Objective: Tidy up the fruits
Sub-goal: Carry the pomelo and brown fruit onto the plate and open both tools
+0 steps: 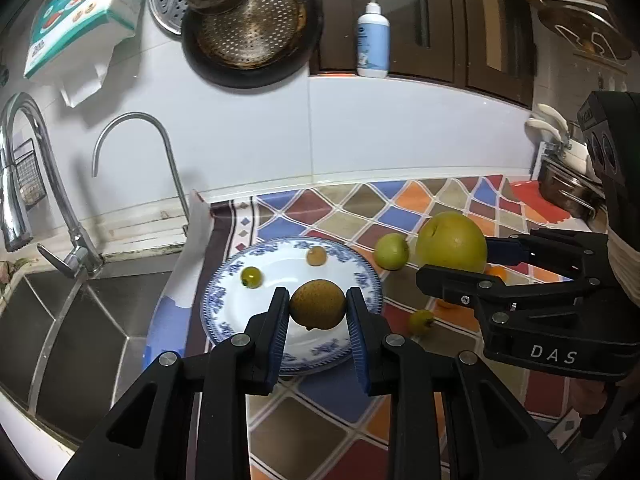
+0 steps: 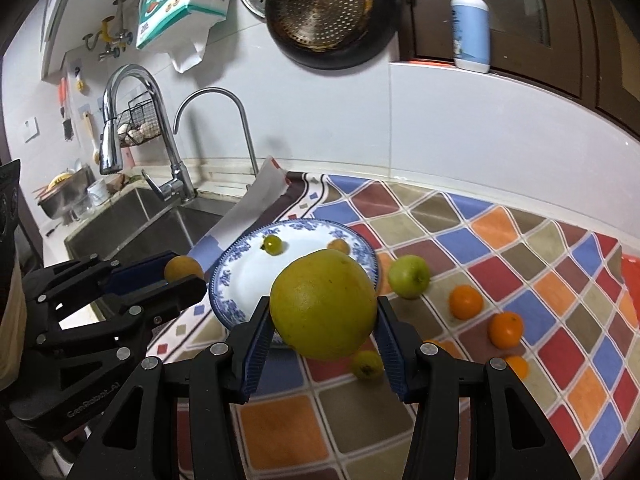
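Note:
My left gripper (image 1: 318, 306) is shut on a brown round fruit (image 1: 318, 304) and holds it over the near part of the blue-patterned white plate (image 1: 224, 312). The plate holds a small green fruit (image 1: 251, 277) and a small brown fruit (image 1: 316, 255). My right gripper (image 2: 322, 334) is shut on a large yellow-green fruit (image 2: 323, 304), held above the plate's right edge (image 2: 232, 276). A green apple (image 2: 409, 277), a small yellow fruit (image 2: 367, 364) and three oranges (image 2: 465, 301) lie on the checkered cloth to the right.
A steel sink (image 1: 60, 320) with two faucets (image 1: 132, 136) lies left of the plate. A pan (image 1: 252, 28), a tissue pack (image 1: 80, 12) and a lotion bottle (image 1: 373, 36) are on the wall and ledge behind. A steel pot (image 1: 568, 192) stands far right.

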Action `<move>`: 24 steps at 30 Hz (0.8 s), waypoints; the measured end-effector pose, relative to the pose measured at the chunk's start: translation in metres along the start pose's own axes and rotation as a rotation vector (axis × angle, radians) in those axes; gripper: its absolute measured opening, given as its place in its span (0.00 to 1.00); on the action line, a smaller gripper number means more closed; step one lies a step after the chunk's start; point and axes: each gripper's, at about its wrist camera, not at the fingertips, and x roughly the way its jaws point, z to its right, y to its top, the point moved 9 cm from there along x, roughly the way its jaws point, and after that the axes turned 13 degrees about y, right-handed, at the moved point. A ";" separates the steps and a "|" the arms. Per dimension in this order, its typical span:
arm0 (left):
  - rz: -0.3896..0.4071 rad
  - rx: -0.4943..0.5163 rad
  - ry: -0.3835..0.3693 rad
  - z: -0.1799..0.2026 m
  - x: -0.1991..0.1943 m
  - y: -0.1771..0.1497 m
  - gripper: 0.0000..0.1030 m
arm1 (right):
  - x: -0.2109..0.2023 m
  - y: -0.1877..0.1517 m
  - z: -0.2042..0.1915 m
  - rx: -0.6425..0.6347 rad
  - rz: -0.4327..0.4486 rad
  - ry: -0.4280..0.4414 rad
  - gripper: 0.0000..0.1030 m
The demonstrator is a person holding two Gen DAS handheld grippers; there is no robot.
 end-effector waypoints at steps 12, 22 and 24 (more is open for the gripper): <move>-0.016 -0.010 0.040 -0.031 0.036 0.006 0.28 | 0.043 0.021 -0.006 -0.026 -0.028 -0.003 0.49; -0.072 -0.023 0.048 -0.040 0.080 0.001 0.28 | 0.086 0.029 0.007 -0.033 -0.085 0.001 0.49; -0.085 -0.020 0.049 -0.041 0.089 -0.001 0.28 | 0.094 0.028 0.009 -0.029 -0.098 0.003 0.49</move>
